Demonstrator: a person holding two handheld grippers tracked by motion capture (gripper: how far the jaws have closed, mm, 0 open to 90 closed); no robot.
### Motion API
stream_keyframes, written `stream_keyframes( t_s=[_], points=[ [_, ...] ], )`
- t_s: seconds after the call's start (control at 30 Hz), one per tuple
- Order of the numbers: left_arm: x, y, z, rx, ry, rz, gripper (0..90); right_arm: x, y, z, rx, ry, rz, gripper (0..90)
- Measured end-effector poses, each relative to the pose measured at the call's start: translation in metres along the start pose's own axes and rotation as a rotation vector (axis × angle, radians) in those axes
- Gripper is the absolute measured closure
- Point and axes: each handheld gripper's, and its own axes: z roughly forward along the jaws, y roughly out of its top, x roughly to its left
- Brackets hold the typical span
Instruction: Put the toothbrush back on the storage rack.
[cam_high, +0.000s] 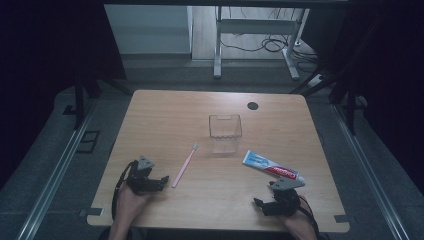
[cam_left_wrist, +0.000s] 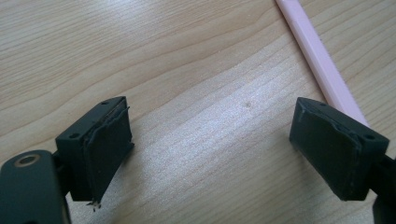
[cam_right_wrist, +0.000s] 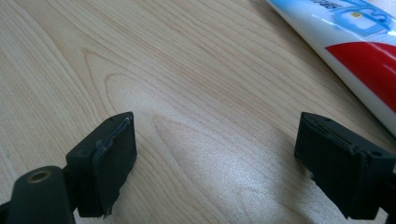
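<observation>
On the wooden table, the left gripper rests at about seven o'clock with its jaws spread wide and nothing between them; the pink toothbrush lies just beside it, toward one o'clock. The right gripper sits at five o'clock, jaws likewise wide and empty, with the toothpaste tube near it at twelve. A clear cup stands at centre.

Light wooden table on grey floor, with metal rails running along both sides. Beyond it: pale wall panel, white metal frame legs, loose cables. Surroundings dark, dim lighting
</observation>
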Motion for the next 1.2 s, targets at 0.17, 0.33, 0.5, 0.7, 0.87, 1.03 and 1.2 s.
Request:
stream_keyframes(
  t_s=[0.17,0.33,0.5,0.7,0.87,1.03,1.2],
  points=[
    [0.0001,0.0003,-0.0001,0.001,0.007,-0.004,13.8,-0.0004,-0.0002,-0.0001,-0.001,0.004,-0.003,12.5],
    [0.0000,0.0006,0.0002,0.000,0.009,-0.007,13.8,-0.0005,-0.0002,-0.0001,-0.001,0.005,-0.002,12.5],
    [0.0000,0.0007,0.0002,0.004,0.007,-0.004,13.2,-0.0005,-0.0002,-0.0001,-0.002,0.006,-0.001,12.6],
    [-0.0001,0.0005,0.0001,0.001,0.008,-0.007,13.9,-0.0005,-0.0002,-0.0001,-0.002,0.005,-0.001,12.6],
    [0.0005,-0.0002,-0.0017,-0.010,0.008,-0.009,19.0,-0.0005,-0.0002,-0.0001,-0.002,0.006,0.000,12.6],
    [0.0025,0.0006,-0.0053,-0.006,0.011,-0.019,32.0,-0.0006,-0.0002,-0.0001,-0.002,0.007,0.000,12.6],
    [0.0020,0.0021,-0.0088,-0.013,-0.008,-0.024,43.2,-0.0006,-0.0002,-0.0001,-0.002,0.007,0.000,12.6]
  ],
)
